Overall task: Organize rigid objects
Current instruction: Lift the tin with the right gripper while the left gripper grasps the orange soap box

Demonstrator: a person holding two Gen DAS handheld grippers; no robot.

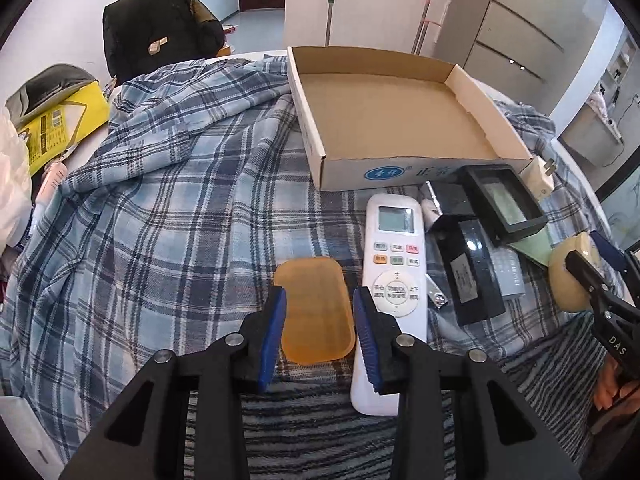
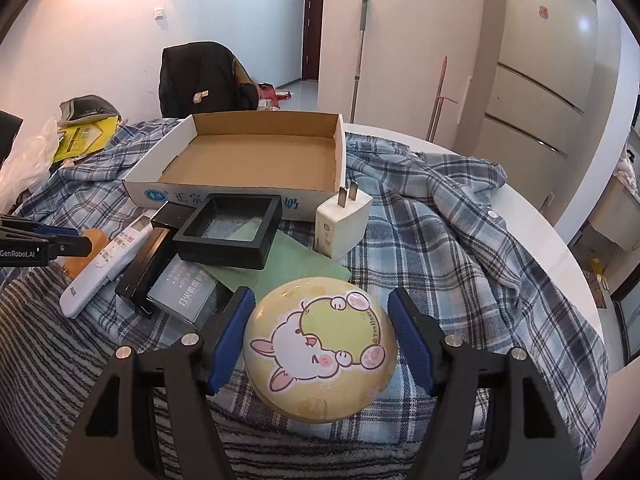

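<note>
1. Left wrist view: the left gripper [image 1: 320,332] points down at an amber soap-like block [image 1: 315,310] lying on a plaid shirt [image 1: 168,184]. Its blue pads sit against the block's two long sides, so it appears clamped on it.
2. Just right of the block lies a white remote control [image 1: 394,276], then a heap of black cases [image 1: 476,240].
3. An open, empty cardboard box [image 1: 352,176] stands behind them.
4. Right wrist view: the right gripper [image 2: 322,340] straddles a round yellow tin [image 2: 320,344] with a cartoon lid. Its left pad seems to touch; a gap shows at the right pad, so I cannot tell whether it grips.
5. A white plug adapter [image 2: 342,226] stands just before the box.
6. Likely step: carry both items into the box. Lift the block straight up, clear of the remote, and confirm the tin is firmly seated before raising it.
</note>
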